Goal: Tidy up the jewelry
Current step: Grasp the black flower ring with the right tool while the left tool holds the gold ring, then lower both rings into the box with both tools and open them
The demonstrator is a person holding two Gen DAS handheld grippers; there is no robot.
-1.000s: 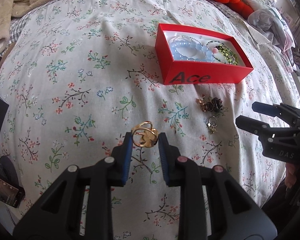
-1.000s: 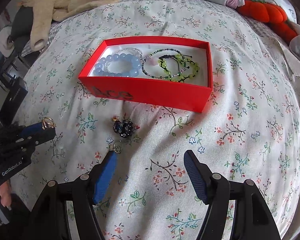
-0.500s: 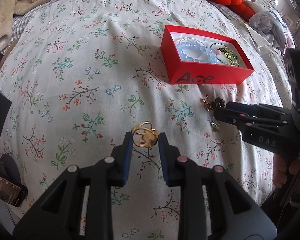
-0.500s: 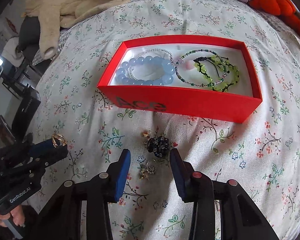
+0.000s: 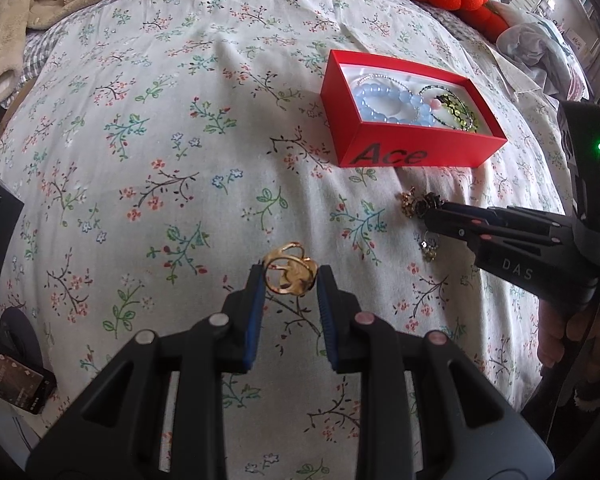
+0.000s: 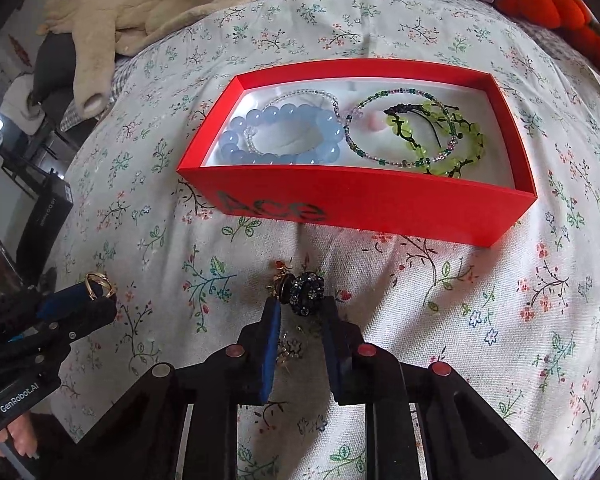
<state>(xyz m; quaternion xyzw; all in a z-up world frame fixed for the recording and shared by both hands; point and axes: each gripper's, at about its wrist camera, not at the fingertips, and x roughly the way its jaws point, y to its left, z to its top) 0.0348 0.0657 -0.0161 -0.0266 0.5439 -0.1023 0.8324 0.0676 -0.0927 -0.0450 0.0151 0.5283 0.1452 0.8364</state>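
Jewelry is split between both claws, the bed and the box. Left claw (image 5: 291,278) is clenched on a gold ring (image 5: 289,269), pinched between its blue pads and held clear above the floral bedspread (image 5: 140,168). Right claw (image 6: 301,305) sits low on the bedspread with its fingers narrowed around a dark beaded ring (image 6: 307,294); the pads stand just beside the ring on either side, and actual contact cannot be confirmed. A small gold-toned charm (image 6: 281,274) lies touching the beaded ring on its left, and a small pale trinket (image 6: 291,348) lies under the right claw between the fingers. Beyond the right claw stands a red box (image 6: 380,204) marked "Ace". Inside it, on a white lining, lie a blue bead bracelet (image 6: 284,136) to the left and a green bead bracelet (image 6: 440,140) to the right, with thin beaded strands overlapping both. Farther off, a beige fleece garment (image 6: 148,4) and an orange plush toy (image 6: 548,0) rest at the bed's far edge.
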